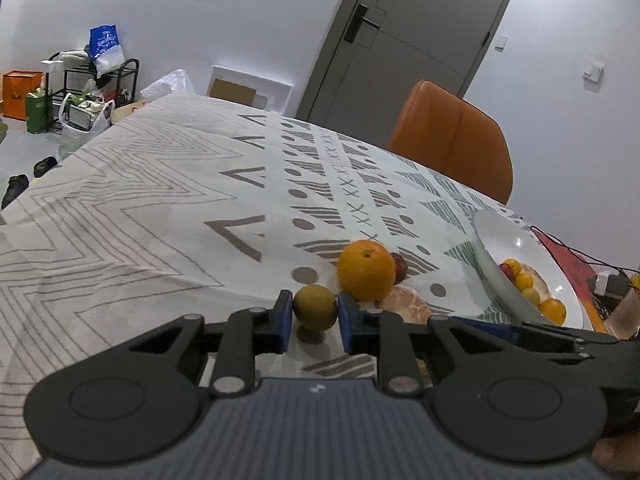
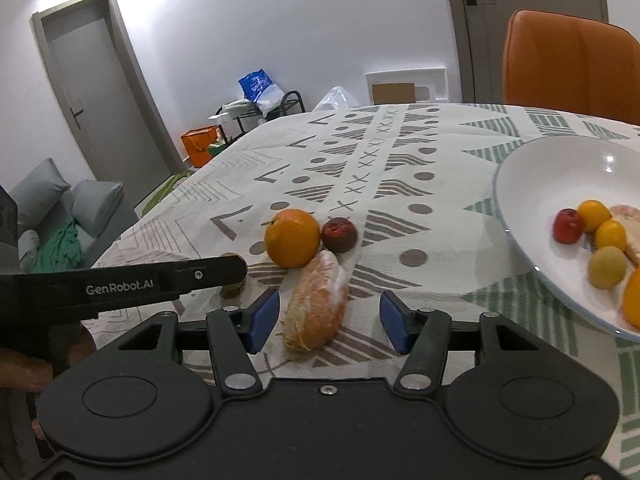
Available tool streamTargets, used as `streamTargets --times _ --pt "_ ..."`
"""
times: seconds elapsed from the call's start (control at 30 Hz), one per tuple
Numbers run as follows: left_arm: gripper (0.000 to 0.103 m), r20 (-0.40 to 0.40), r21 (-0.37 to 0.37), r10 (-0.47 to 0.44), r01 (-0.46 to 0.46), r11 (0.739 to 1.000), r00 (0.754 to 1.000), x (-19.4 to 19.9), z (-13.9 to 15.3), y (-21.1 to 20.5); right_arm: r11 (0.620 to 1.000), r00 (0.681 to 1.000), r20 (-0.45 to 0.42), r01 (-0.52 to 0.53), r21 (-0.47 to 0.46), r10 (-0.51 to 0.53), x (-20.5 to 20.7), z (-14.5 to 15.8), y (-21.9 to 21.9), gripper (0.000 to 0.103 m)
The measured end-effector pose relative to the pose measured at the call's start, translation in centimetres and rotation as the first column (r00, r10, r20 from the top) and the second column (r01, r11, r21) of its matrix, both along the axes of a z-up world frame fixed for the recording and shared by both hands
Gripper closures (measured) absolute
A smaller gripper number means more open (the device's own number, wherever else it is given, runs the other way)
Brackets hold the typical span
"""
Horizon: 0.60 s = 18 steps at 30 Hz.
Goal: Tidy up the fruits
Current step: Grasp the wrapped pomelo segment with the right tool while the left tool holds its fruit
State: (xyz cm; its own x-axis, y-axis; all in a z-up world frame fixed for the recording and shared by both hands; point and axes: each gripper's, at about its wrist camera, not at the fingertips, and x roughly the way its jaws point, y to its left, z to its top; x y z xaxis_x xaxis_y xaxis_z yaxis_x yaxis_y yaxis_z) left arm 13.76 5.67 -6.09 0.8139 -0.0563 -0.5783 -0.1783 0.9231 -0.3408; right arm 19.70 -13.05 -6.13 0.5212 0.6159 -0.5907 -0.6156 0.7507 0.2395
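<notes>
"GenRobot.AI" is reading white on the left gripper (image 2: 234, 276), frame left. It is clamping one yellow-green fruit (image 1: 315, 307), bottom centre. Right gripper (image 2: 328, 322) is standing half-open around one peeled segment (image 2: 318, 302), pads clear. One orange (image 2: 293, 237) and one red fruit (image 2: 339, 234) are lying mid-frame; the bowl (image 2: 532, 184), right, is holding several small fruits.

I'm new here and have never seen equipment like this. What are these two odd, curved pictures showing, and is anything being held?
A person holds a two-fingered tool in each hand; a wide-angle camera on each looks along its jaws. Left camera: the left gripper is shut on a small yellow-green fruit. Right camera: the right gripper stands open around a peeled citrus piece, not pressing it. An orange and a dark red fruit lie on the tablecloth. The white bowl already holds several fruits.
</notes>
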Motion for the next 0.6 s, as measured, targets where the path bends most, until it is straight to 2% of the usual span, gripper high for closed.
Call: streamTargets --times 0.37,0.6 --pt "0.08 0.013 -0.011 0.048 -0.048 0.999 0.999 -1.4 0.2 2.1 0.999 0.999 0.028 -0.029 -0.038 0.03 -0.5 -0.2 2.7 0.055" --pt "0.08 0.015 -0.023 0.053 -0.052 0.998 0.998 -1.7 0.0 2.4 0.996 0.996 0.077 -0.036 -0.084 0.042 -0.9 -0.3 3.5 0.068"
